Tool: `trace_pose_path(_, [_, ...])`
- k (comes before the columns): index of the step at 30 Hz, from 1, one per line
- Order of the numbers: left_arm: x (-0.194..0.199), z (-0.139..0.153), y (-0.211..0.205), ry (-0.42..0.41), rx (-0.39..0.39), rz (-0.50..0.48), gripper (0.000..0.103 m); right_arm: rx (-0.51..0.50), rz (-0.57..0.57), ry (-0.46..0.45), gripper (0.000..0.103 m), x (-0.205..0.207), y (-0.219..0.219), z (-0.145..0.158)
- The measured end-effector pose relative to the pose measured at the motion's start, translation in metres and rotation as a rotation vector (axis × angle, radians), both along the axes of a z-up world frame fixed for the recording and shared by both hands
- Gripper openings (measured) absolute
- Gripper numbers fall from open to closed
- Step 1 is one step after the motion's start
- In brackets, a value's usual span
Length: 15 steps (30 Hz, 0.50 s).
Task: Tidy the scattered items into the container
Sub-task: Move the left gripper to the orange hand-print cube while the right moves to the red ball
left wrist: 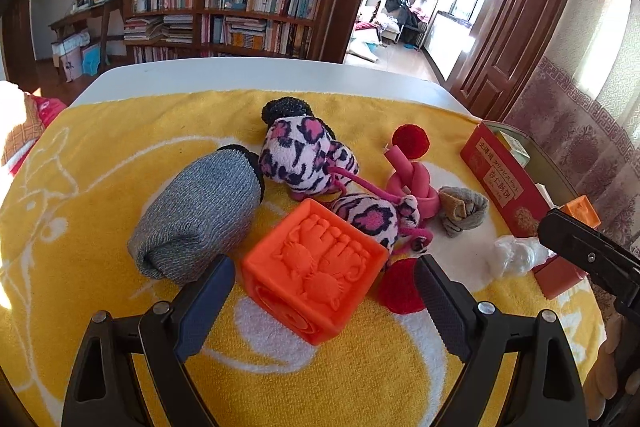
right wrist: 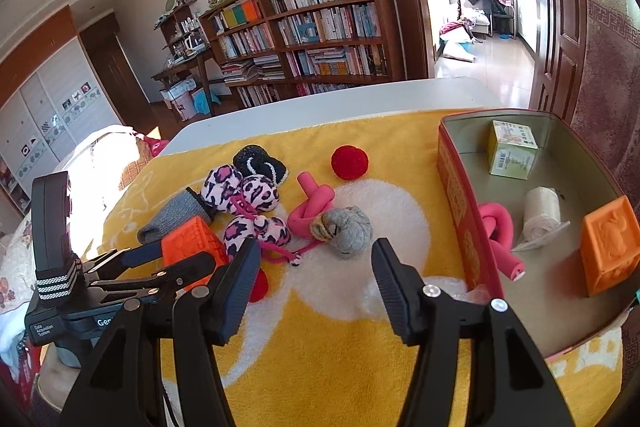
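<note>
An orange embossed cube (left wrist: 316,275) sits on the yellow towel (left wrist: 120,155) between the fingers of my left gripper (left wrist: 322,303), which is open, with a gap showing on each side of the cube. The right wrist view shows the same left gripper (right wrist: 182,254) straddling that cube (right wrist: 192,237). My right gripper (right wrist: 314,267) hovers open over the towel with nothing between its fingers; a grey sock ball (right wrist: 348,231) lies just beyond them. The red tin container (right wrist: 456,187) stands to the right, holding a second orange cube (right wrist: 612,247), a pink foam knot (right wrist: 500,231), a white roll (right wrist: 540,219) and a green box (right wrist: 514,151).
Loose on the towel are a grey rolled sock (left wrist: 200,211), leopard plush pieces (left wrist: 300,155), a black knitted item (left wrist: 280,109), a pink foam knot (left wrist: 408,187), two red balls (left wrist: 410,141) (left wrist: 400,287) and crumpled plastic (left wrist: 516,255). The white table edge (left wrist: 260,75) lies beyond.
</note>
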<state>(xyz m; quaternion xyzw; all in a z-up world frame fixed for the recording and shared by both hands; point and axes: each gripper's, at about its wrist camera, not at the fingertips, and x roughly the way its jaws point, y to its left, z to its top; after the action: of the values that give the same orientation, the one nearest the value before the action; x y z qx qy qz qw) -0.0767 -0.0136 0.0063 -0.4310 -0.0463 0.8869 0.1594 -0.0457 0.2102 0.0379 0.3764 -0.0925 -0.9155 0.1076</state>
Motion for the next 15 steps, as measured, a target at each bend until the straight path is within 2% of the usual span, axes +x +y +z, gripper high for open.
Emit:
trace_pose_path(2, [-0.009, -0.005, 0.001, -0.009, -0.019, -0.019, 0.093, -0.001, 0.001, -0.006, 0.063, -0.002, 0.000, -0.002])
trace_pose_path(7, [-0.020, -0.016, 0.004, -0.030, 0.032, -0.047, 0.092, 0.002, 0.005, -0.019, 0.063, -0.007, -0.003, -0.007])
trace_pose_path(9, [-0.021, -0.018, 0.002, -0.034, 0.045, -0.034, 0.076, 0.012, 0.006, -0.019, 0.063, -0.008, -0.005, -0.007])
trace_pose_path(15, [-0.011, -0.011, -0.009, -0.033, 0.083, 0.002, 0.075, 0.003, -0.001, -0.039, 0.063, -0.011, -0.006, -0.015])
